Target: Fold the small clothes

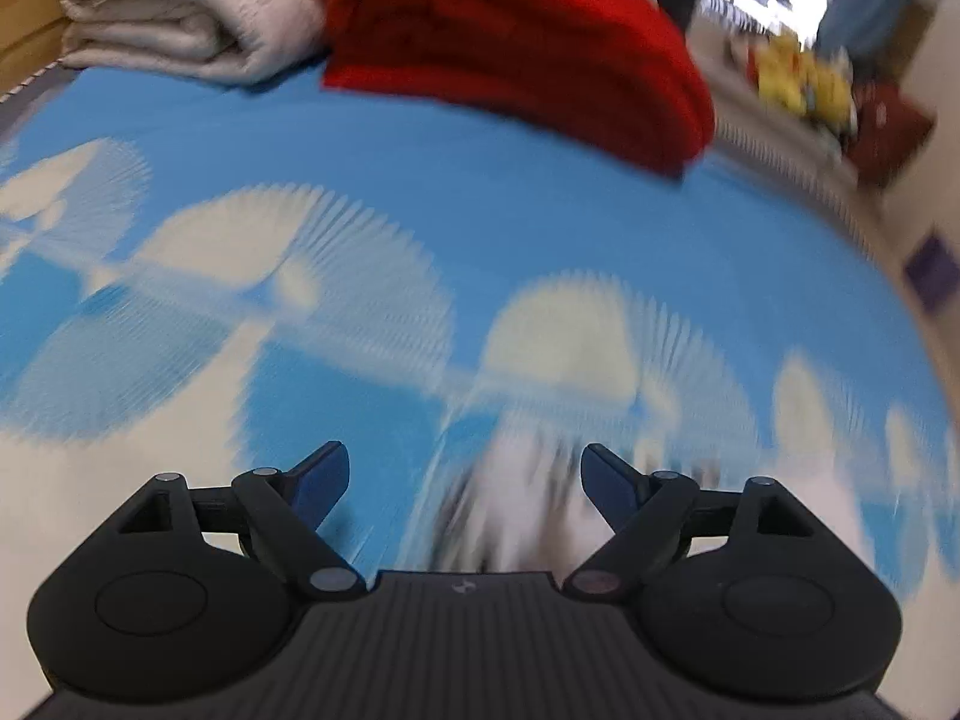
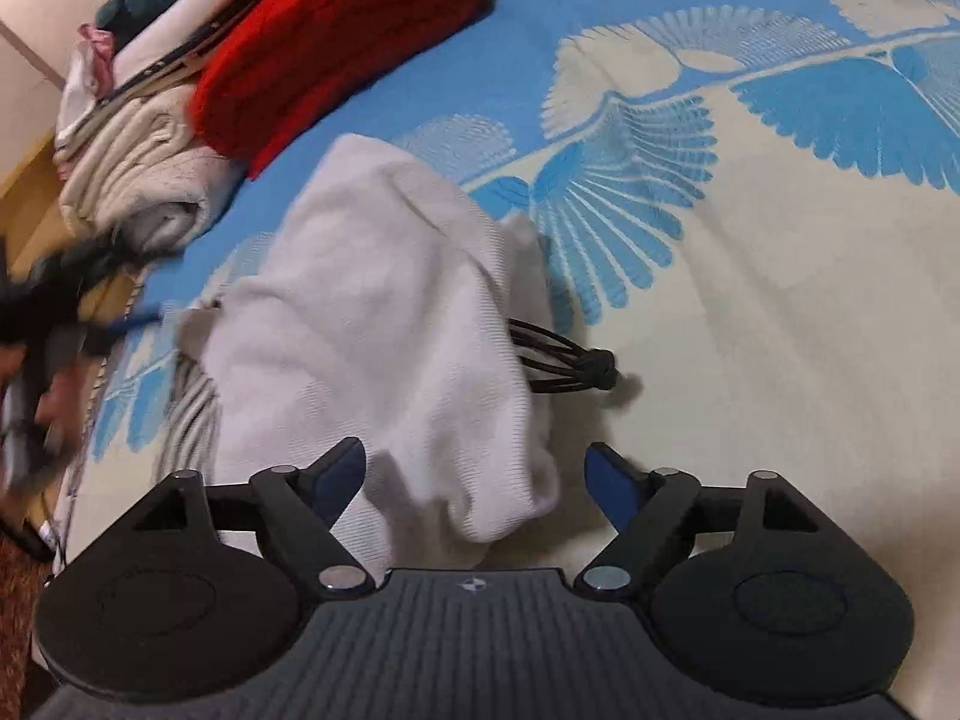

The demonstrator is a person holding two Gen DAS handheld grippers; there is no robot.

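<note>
A small white garment (image 2: 384, 324) lies rumpled on the blue and cream bedsheet (image 2: 780, 300), and a striped cloth edge (image 2: 186, 420) shows under its left side. My right gripper (image 2: 477, 468) hangs open just above the garment's near end, pads clear of the cloth. Beside the garment's right edge lies a bundle of black elastic bands (image 2: 570, 360). My left gripper (image 1: 465, 468) is open over the sheet (image 1: 420, 180), with only a blurred bit of white and grey cloth (image 1: 516, 504) low between its fingers. The left wrist view is smeared.
A folded red garment (image 1: 516, 42) (image 2: 336, 42) and a folded cream towel (image 1: 180, 18) (image 2: 138, 180) sit at the far side of the bed, with more stacked clothes (image 2: 168, 12) behind. A blurred dark shape with a hand (image 2: 36, 330) is at the left edge.
</note>
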